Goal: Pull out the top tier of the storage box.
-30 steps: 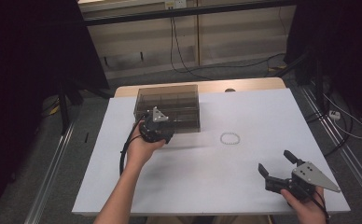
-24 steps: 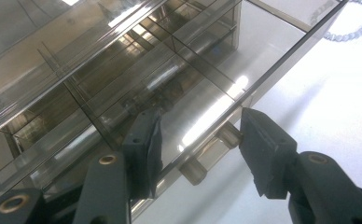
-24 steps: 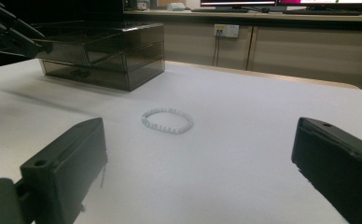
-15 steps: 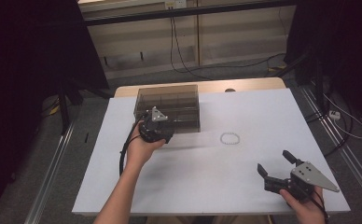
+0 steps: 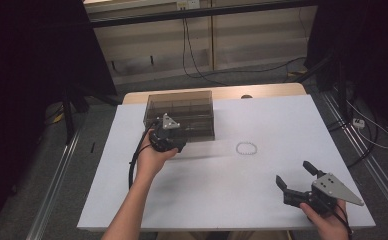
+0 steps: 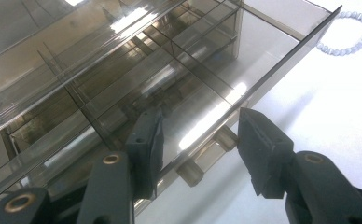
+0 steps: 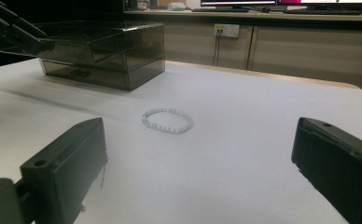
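Left gripper (image 6: 195, 135) at smoky transparent plastic drawer box (image 5: 182, 112), jaws half-spread astride its drawer front, pads clear. Right gripper (image 5: 294, 180) spread wide, near white beaded bracelet (image 7: 166, 120).

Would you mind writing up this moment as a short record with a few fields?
Surface: white table
Organizer: smoky clear drawer box at the far left of the table, top drawer pulled out part way, its compartments looking empty
Left gripper: at the drawer's front, jaws apart, one inside the drawer and one outside its front wall; the pads do not look pressed on it
Right gripper: near the table's front right corner, jaws wide open, nothing between them
Bracelet: white bead bracelet lying flat on the table, right of the box, untouched
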